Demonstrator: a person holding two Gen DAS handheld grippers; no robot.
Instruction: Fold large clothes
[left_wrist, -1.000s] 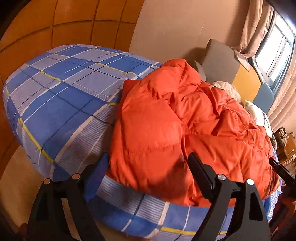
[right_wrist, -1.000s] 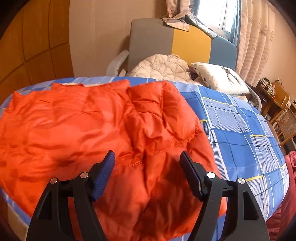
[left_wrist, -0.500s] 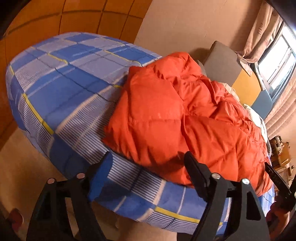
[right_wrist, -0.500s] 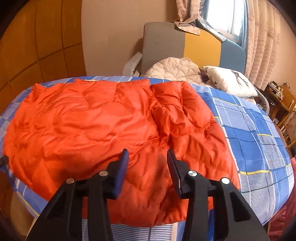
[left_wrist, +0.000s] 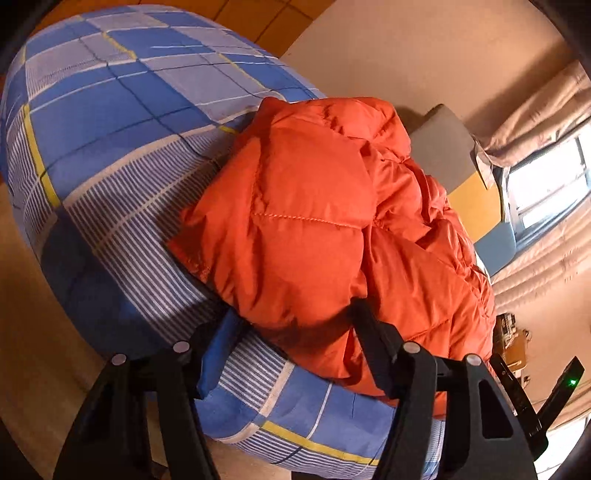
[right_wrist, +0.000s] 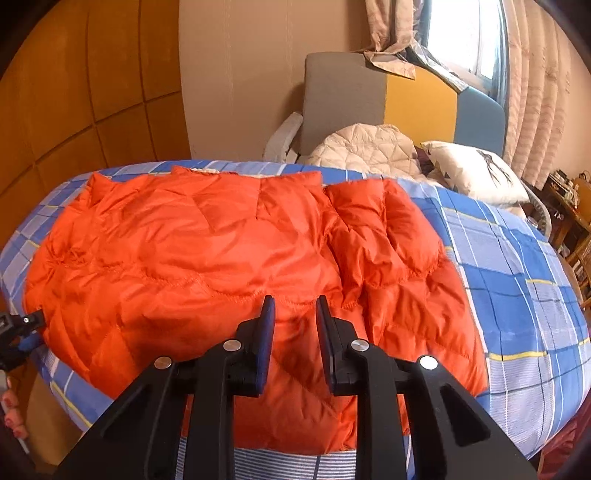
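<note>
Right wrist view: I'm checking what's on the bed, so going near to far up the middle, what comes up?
Hand-held gripper → orange jacket → checked bedsheet → grey chair

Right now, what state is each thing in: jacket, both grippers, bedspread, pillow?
Orange jacket: spread across the bed, rumpled, one sleeve folded over its body, not yet folded up.
Left gripper: closing, fingers either side of the jacket's edge.
Right gripper: closing, narrow gap, over the jacket's lower part; grip not clear.
Plaid bedspread: lying under the jacket.
Pillow: resting by the headboard.
</note>
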